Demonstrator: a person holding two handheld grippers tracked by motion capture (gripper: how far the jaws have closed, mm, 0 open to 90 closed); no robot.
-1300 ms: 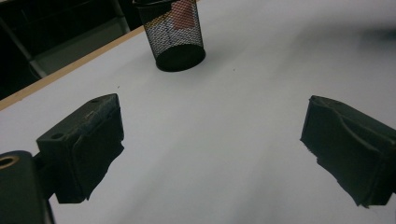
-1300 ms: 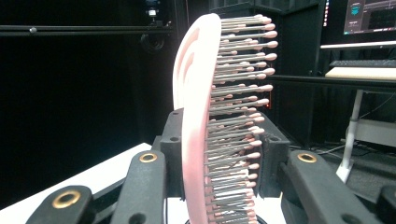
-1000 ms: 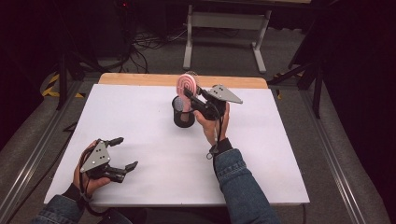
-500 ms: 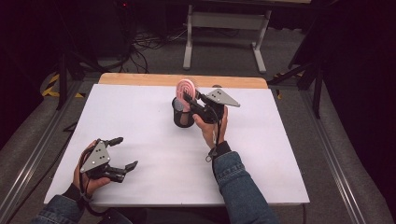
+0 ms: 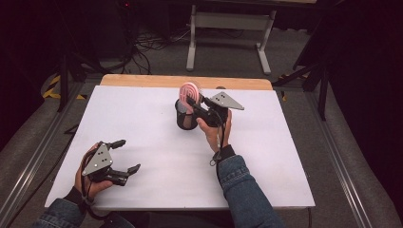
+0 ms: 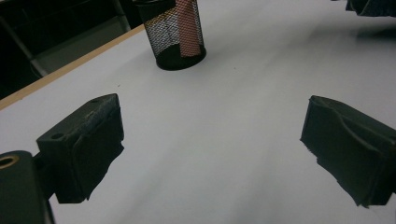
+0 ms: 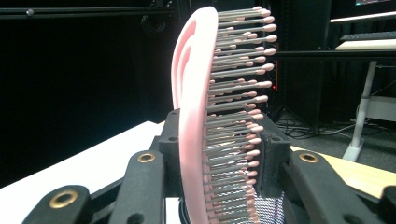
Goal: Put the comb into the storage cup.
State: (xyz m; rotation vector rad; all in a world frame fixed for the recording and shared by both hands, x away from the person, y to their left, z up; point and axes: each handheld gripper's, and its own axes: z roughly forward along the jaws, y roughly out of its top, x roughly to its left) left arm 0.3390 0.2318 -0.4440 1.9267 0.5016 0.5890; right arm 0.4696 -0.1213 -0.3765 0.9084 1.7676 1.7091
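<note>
A pink hairbrush (image 5: 189, 90) stands handle-down in a black mesh cup (image 5: 184, 118) near the back middle of the white table. My right gripper (image 5: 192, 103) is shut on the brush head, just above the cup's rim. In the right gripper view the brush (image 7: 215, 116) is upright, bristles pointing right, pinched between the two jaws (image 7: 219, 154). In the left gripper view the cup (image 6: 178, 35) shows farther off with the pink handle inside. My left gripper (image 5: 124, 156) rests open at the table's front left, nothing between its jaws (image 6: 210, 154).
The white tabletop (image 5: 142, 118) has a wooden strip (image 5: 142, 80) along its far edge. Beyond it stand a grey metal stand (image 5: 228, 28) and floor cables. Metal rails run along both sides of the table.
The right gripper with the brush has shifted slightly toward the left and back over the cup. The left gripper has not moved.
</note>
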